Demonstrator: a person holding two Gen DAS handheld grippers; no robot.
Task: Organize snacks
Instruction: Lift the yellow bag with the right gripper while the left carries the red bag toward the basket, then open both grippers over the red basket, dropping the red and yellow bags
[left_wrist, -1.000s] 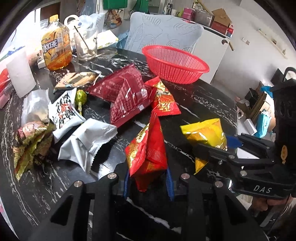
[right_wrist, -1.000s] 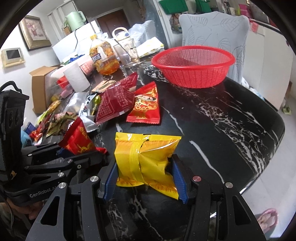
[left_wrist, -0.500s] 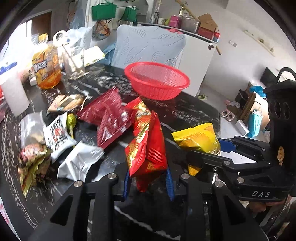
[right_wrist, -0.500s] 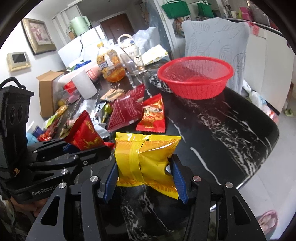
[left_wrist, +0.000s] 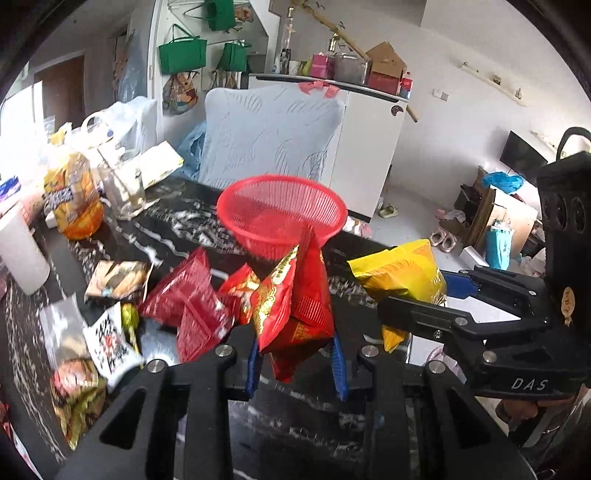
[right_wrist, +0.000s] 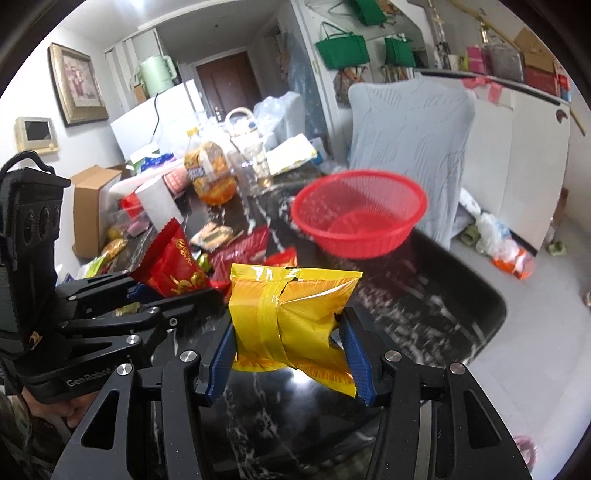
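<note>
My left gripper (left_wrist: 295, 365) is shut on a red snack bag (left_wrist: 295, 306) and holds it up above the black marble table (left_wrist: 177, 236). My right gripper (right_wrist: 290, 360) is shut on a yellow snack bag (right_wrist: 288, 317), also lifted; it shows in the left wrist view (left_wrist: 399, 273) too. The red mesh basket (left_wrist: 282, 212) stands empty at the table's far edge, ahead of both grippers; it also shows in the right wrist view (right_wrist: 360, 212). Several more snack packets (left_wrist: 184, 306) lie on the table to the left.
An orange drink bottle (left_wrist: 72, 201), a glass (left_wrist: 123, 188) and a white roll (left_wrist: 18, 254) stand at the back left. A pale blue chair (left_wrist: 269, 136) sits behind the basket. The table's right edge (right_wrist: 491, 317) drops to the floor.
Both grippers have risen with their bags and tipped up, so the basket now sits lower and closer to the middle of each view.
</note>
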